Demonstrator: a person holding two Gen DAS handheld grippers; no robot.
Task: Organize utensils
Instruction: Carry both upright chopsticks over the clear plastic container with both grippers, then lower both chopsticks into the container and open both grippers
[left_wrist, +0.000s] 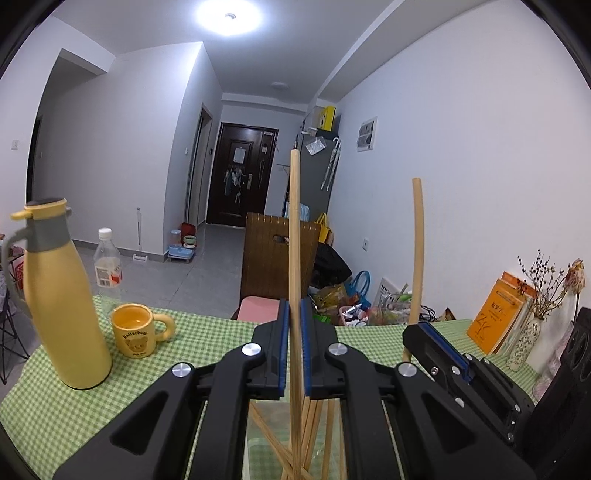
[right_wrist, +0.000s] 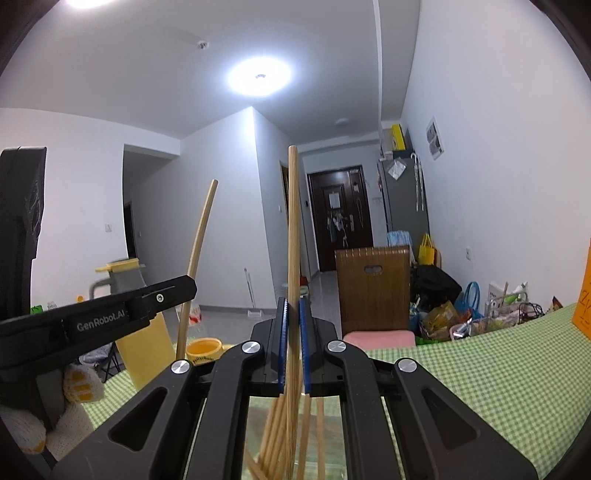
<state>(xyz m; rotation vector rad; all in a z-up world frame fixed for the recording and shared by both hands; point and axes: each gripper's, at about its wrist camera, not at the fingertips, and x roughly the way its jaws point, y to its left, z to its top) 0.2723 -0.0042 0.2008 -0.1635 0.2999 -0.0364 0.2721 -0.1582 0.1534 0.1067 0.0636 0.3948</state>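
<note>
Chopstick in my left gripper (left_wrist: 294, 347): a pale wooden chopstick (left_wrist: 294, 236), upright, clamped between the blue pads, its top well above the jaws and its lower end running down below them. Jaws narrow, closed on it.

Second chopstick (right_wrist: 293, 236) in my right gripper (right_wrist: 292, 347): same arrangement, upright, pinched between the blue pads, jaws narrow and closed on it. In the left view this stick (left_wrist: 417, 251) shows to the right, near the first but apart from it.

Below both grippers, near me: a clear glass container (left_wrist: 266, 443) with a loose bundle of chopsticks (left_wrist: 314, 435) leaning inside. The lower ends of the two held sticks go down toward it; I cannot tell whether they are inside it or touch the others.

Progress, my judgement: most sticks are gathered in the container; these two are still in my jaws, so the job is partly done. What's left is to seat them and let go.

Outward: green checked tablecloth (right_wrist: 498, 376); far left a yellow mug (left_wrist: 138, 334) and yellow thermos jug (left_wrist: 61, 295), with a clear plastic bottle (left_wrist: 107, 264) behind. Far right, orange books (left_wrist: 495, 317). Beyond the table, a wooden chair (right_wrist: 373, 288).
</note>
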